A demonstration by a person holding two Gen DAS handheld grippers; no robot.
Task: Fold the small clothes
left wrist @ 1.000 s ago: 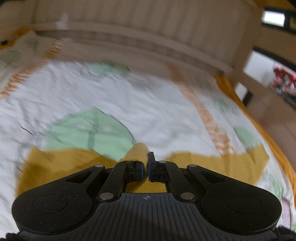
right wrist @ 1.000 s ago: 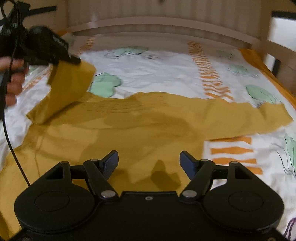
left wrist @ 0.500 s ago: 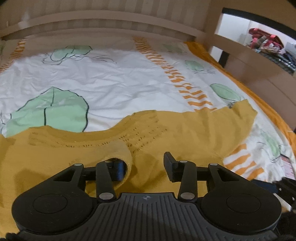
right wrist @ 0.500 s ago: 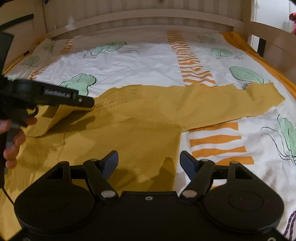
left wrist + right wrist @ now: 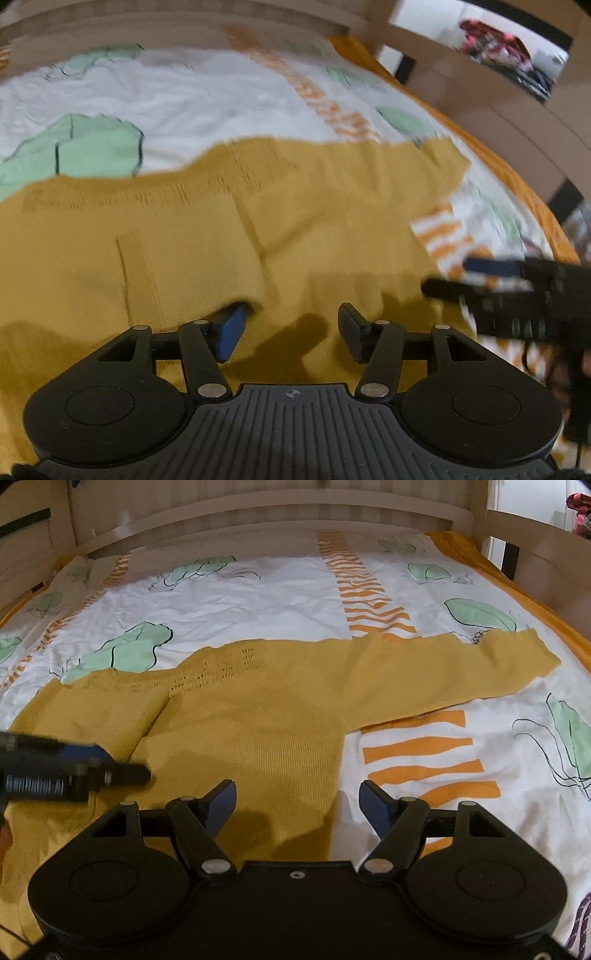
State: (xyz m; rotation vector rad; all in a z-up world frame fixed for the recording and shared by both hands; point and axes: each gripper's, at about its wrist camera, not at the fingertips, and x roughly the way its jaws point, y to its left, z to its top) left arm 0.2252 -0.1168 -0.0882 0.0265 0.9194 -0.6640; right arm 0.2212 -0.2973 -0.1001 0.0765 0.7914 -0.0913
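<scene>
Sweater (image 5: 258, 716) lies spread flat across the bed (image 5: 258, 587), one sleeve folded in. Left claw (image 5: 291, 328) and right claw (image 5: 297, 805) both gape wide, holding nothing.

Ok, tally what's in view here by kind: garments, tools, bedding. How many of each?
Garments: 1, the mustard sweater, left sleeve folded in, right sleeve spread out.
Tools: 2, the left tool and right tool, both open and empty.
Bedding: 1, the printed sheet.
Total: 4
</scene>
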